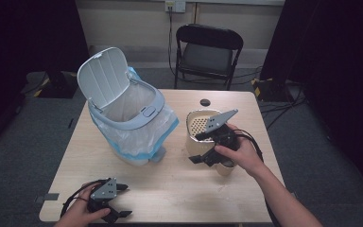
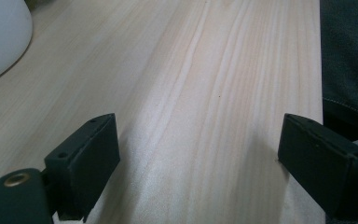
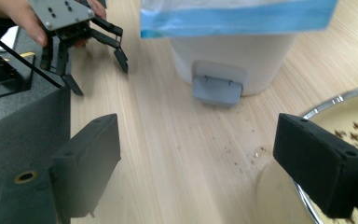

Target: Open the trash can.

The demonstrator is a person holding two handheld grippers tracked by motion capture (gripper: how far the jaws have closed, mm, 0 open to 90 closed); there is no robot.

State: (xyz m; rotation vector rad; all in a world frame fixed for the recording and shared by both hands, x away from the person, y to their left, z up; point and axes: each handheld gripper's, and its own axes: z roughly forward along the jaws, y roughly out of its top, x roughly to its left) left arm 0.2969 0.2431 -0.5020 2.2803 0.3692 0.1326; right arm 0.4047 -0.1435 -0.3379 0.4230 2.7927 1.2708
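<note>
My right gripper [image 1: 198, 148] hovers open beside a cream container [image 1: 189, 135] that has a perforated insert [image 1: 197, 124] and stands right of the table's middle. In the right gripper view its jaws [image 3: 198, 158] stand wide apart over bare wood, the right one overlapping the container's metal rim [image 3: 335, 100]. A white pedal bin [image 1: 132, 118] with its lid [image 1: 101, 75] raised and a blue-edged bag stands at the left. My left gripper [image 1: 124, 201] rests open at the table's near edge, also seen as the left gripper [image 3: 99, 77] in the right gripper view. Only wood lies between its jaws [image 2: 198, 158].
The bin's grey pedal [image 3: 216, 88] faces my right gripper, with dark crumbs [image 3: 242, 156] on the wood before it. A small black round thing [image 1: 204, 102] lies at the table's far side. A black folding chair [image 1: 208, 49] stands behind the table. The bin's white base [image 2: 0, 37] sits near my left gripper.
</note>
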